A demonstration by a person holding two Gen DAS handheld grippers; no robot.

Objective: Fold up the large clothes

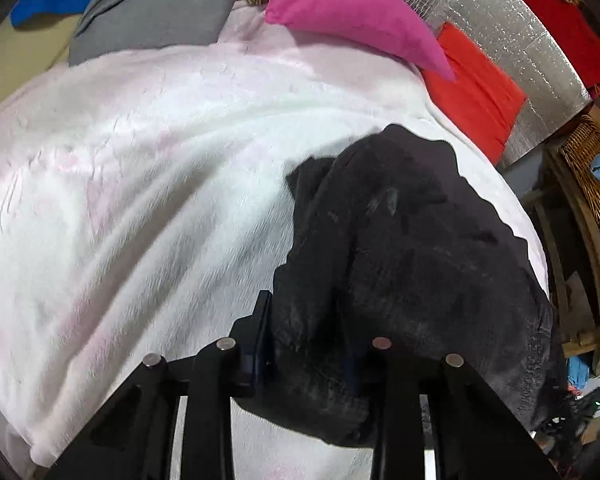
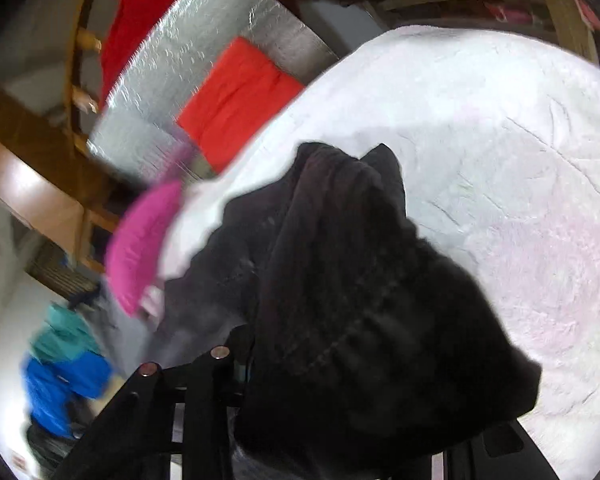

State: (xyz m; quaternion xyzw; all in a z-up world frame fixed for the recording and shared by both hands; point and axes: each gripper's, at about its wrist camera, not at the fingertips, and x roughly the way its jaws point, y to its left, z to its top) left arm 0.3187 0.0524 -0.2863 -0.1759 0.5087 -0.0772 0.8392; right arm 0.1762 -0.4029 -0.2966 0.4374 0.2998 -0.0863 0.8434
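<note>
Left wrist view: one black garment (image 1: 400, 240) lies bunched on the white blanket (image 1: 140, 184), near its right edge, and the left gripper (image 1: 308, 344) is clamped on its near fold. One pink pillow (image 1: 340, 4), one grey cloth (image 1: 156, 8) and one red cloth (image 1: 476, 88) lie beyond; the blanket's left stretch lies bare.

Right wrist view, blurred: the garment (image 2: 360, 300) covers the right gripper (image 2: 300, 360), hiding one finger; it appears clamped on cloth.
</note>
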